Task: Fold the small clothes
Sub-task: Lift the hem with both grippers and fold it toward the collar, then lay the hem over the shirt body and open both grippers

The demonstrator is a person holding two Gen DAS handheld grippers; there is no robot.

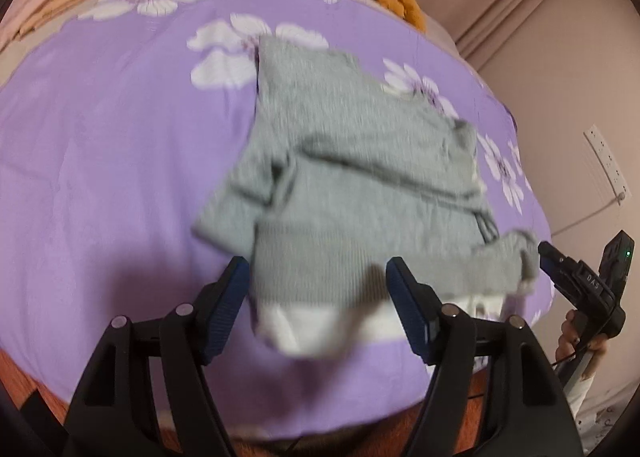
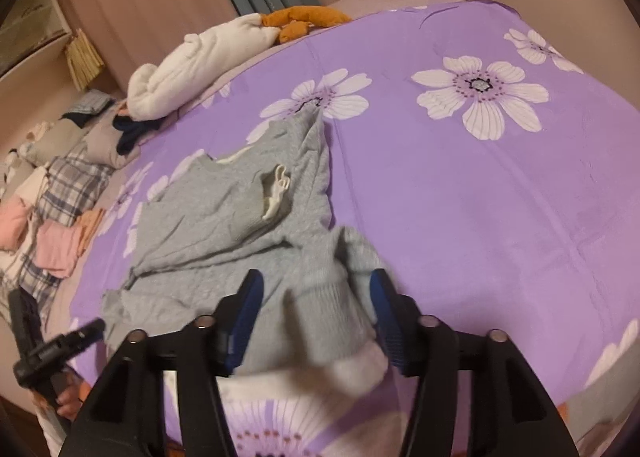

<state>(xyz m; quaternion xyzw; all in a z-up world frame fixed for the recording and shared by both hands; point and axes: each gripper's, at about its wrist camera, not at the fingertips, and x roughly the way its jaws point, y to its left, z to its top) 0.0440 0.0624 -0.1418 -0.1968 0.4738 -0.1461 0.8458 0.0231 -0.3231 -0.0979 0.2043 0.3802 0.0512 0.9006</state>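
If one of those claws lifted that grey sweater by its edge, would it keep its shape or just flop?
Probably flop: the grey sweater already lies creased and bunched on the purple bedspread. It looks light for its size, being a thin knit. Pushed, it would likely wrinkle up instead of sliding as one piece, since the soft cover should grip it.

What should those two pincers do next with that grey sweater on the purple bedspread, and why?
Probably close on the hem. Both the left gripper and the right gripper are open, with the grey sweater and its ribbed near edge lying between their fingers, not yet pinched. The sweater lies rumpled on the purple bedspread, so gripping the hem would let them lift and fold it.
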